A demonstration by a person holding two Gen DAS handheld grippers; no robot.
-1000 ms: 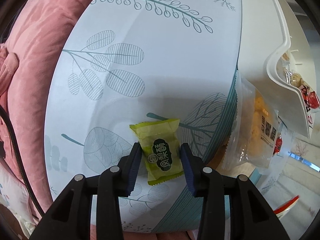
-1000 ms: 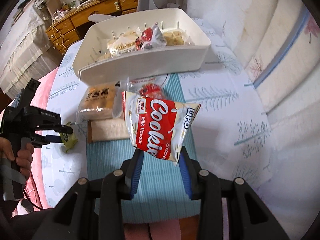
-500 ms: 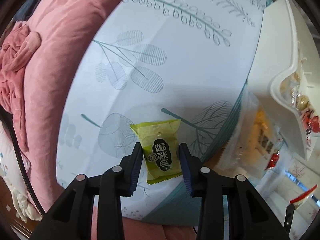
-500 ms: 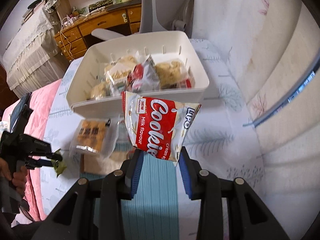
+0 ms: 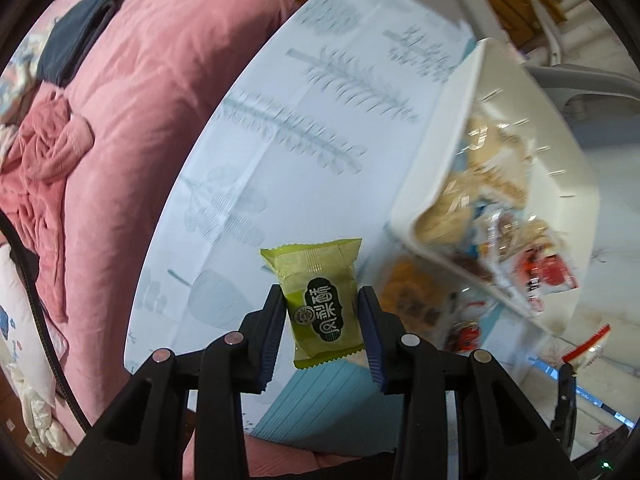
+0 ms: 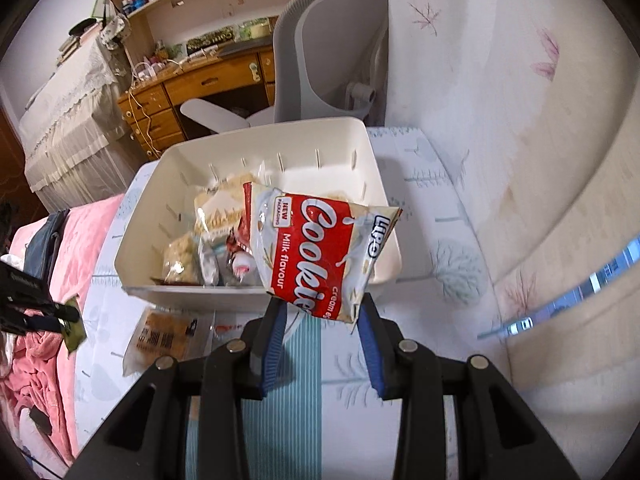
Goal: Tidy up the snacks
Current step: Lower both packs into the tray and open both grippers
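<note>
Left hand-held gripper [image 5: 322, 324]: jaws clamped on the green snack packet [image 5: 320, 300], packet upright between the pads. Its opening narrowed slightly in the last second, then held steady. Versus a second ago the packet is clear of the bench [image 5: 288, 152] and well above it; the white bin [image 5: 436, 152] now shows its inside in the left wrist view, so the lift looks done and the carry toward the bin is under way.

Right hand-held gripper [image 6: 320, 320]: closed on the lower edge of the red-and-white cookie bag [image 6: 320, 248], grip unchanged. The bag has moved from over the teal striped mat [image 6: 276, 392] to hang over the bin's near wall [image 6: 192, 292], partly above its contents. Judgement: cookie bag is about ready to drop; green packet follows.

One clear-wrapped orange snack [image 6: 168, 334] lies on the bench just in front of the bin, so the task isn't finished.

Hard to read: left wrist view is motion-blurred on the bin side, contents not separable. The cookie bag hides the bin's right half in the right wrist view. The left gripper is cut off at that frame's left edge.
</note>
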